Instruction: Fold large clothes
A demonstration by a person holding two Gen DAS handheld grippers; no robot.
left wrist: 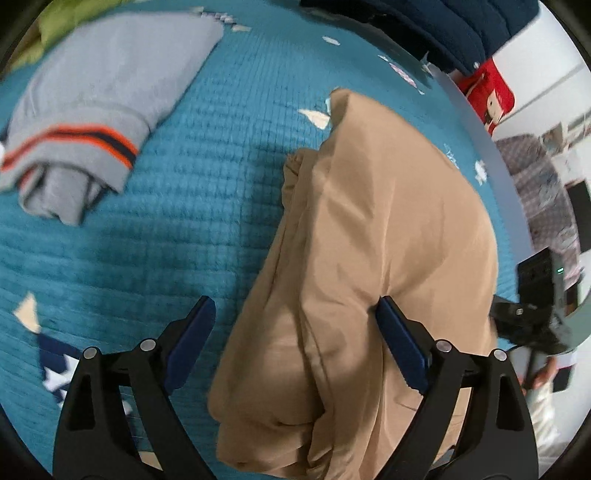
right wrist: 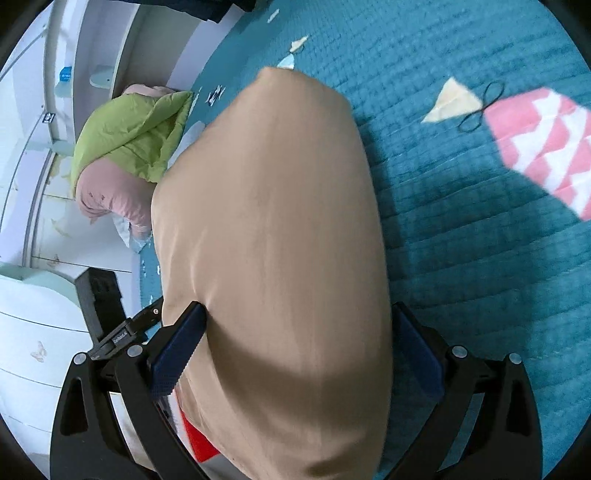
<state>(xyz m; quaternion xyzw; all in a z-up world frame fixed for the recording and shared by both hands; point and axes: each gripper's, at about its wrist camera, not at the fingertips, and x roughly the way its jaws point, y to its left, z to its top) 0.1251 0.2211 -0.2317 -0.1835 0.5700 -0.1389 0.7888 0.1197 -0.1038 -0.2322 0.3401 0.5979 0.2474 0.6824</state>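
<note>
A tan garment (left wrist: 369, 236) lies folded in a long bundle on the teal quilted bedspread (left wrist: 184, 192). My left gripper (left wrist: 295, 314) is open above its near end, with one finger (left wrist: 399, 343) against the cloth and the other over the bedspread. In the right wrist view the tan garment (right wrist: 273, 229) fills the middle. My right gripper (right wrist: 299, 317) is open with the cloth lying between its two fingers (right wrist: 177, 347). The other gripper's black body (left wrist: 532, 295) shows at the right edge of the left wrist view.
A folded grey sweater (left wrist: 96, 110) with orange and navy stripes lies at the far left. Dark blue clothes (left wrist: 443, 26) lie at the back. A green and pink duvet (right wrist: 125, 147) is bunched at the bed's edge. A black hair tie (right wrist: 484, 107) lies on the bedspread.
</note>
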